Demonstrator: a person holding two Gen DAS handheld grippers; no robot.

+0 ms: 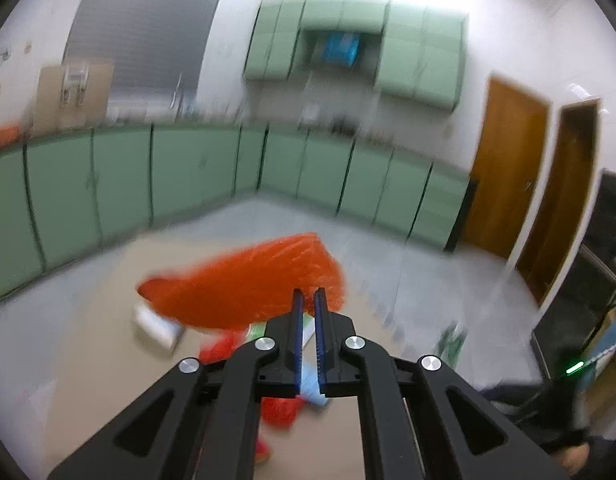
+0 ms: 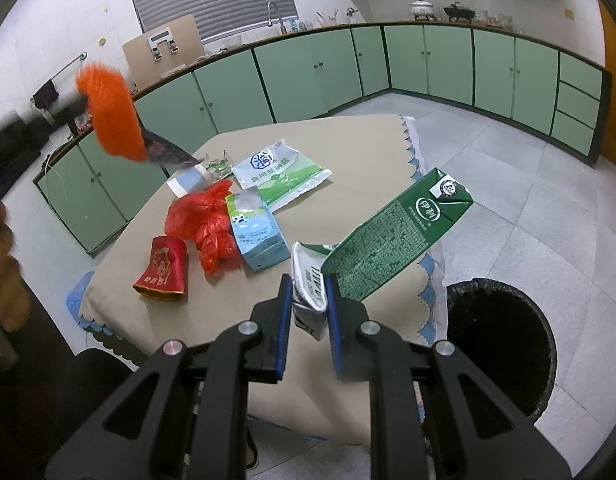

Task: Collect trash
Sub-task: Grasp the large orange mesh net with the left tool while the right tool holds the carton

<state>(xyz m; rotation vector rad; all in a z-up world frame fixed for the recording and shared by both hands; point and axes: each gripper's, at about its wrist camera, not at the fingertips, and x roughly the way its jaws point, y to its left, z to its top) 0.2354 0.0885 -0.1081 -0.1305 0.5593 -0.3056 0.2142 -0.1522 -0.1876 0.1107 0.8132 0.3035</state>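
Round table with a beige scalloped cloth, black-lined bin on the tiled floor right beside it. Right gripper is clamped on the crushed end of a green carton, which sticks out toward the bin. Left gripper (blurry view) is nearly closed, pinching a crinkly orange plastic bag above the table's leftover wrappers.
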